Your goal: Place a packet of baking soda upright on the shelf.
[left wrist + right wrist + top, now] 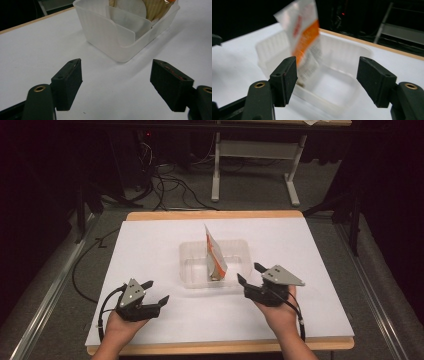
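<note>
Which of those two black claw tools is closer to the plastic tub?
The right gripper, at the right of the high view. Its jaws sit just off the tub's near right corner, while the left gripper rests farther back on the white table.

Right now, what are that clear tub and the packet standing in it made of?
The tub looks like thin frosted plastic: the table shows through its ribbed, translucent walls. The packet seems to be glossy plastic film or foil, printed white and orange and creased; which one is unclear.

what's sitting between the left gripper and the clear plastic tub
Nothing: bare white tabletop runs from the open left gripper to the translucent plastic tub, as its own view shows.
</note>
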Available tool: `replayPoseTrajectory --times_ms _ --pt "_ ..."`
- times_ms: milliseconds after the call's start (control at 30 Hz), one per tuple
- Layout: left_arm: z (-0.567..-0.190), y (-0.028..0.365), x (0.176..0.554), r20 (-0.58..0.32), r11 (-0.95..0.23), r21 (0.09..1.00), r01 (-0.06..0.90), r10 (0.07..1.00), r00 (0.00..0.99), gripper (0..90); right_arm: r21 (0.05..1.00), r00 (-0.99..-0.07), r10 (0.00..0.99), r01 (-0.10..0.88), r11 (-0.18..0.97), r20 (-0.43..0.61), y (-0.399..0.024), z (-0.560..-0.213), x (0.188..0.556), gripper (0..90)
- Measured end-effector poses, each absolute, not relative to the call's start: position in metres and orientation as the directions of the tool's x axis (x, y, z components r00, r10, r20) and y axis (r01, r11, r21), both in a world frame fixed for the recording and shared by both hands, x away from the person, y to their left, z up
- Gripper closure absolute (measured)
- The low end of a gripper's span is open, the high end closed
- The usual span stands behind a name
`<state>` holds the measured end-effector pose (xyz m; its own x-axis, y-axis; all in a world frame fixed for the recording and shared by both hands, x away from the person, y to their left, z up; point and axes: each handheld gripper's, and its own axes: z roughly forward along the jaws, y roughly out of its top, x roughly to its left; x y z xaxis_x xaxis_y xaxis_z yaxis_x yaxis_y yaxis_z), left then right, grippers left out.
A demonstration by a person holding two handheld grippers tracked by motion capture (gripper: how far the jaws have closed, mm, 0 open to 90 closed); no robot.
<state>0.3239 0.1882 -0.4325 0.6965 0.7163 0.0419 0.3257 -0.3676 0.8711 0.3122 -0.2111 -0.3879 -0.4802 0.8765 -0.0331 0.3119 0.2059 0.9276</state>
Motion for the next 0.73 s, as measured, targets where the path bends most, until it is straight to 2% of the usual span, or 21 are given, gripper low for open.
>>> replayPoseTrajectory --times_ms 233,333,367,400,567,733 --pt "-0.434 0.187 0.325 0.039 -0.368 0.868 0.334 0.721 0.692 25.9 0.913 -0.383 0.923 0.362 0.19 -0.04 -0.269 -0.398 0.292 39.5" --pt "-0.435 0.187 0.325 0.038 -0.373 0.863 0.342 0.721 0.692 25.9 0.908 -0.355 0.931 0.355 0.221 -0.088 -0.284 -0.412 0.285 40.7" --pt "-0.436 0.185 0.325 0.036 -0.373 0.861 0.346 0.724 0.689 25.9 0.876 -0.33 0.938 0.416 0.243 -0.103 -0.295 -0.427 0.282 43.9" --pt "-0.437 0.184 0.326 0.034 -0.372 0.86 0.349 0.725 0.688 25.9 0.864 -0.331 0.94 0.447 0.232 -0.081 -0.299 -0.429 0.284 41.3" --pt "-0.439 0.181 0.326 0.021 -0.367 0.854 0.369 0.733 0.68 25.8 0.863 -0.298 0.954 0.475 0.171 -0.025 -0.31 -0.431 0.292 41.6" --pt "-0.438 0.176 0.323 0.013 -0.359 0.855 0.375 0.737 0.676 25.9 0.867 -0.308 0.951 0.468 0.173 -0.024 -0.31 -0.43 0.29 40.7"
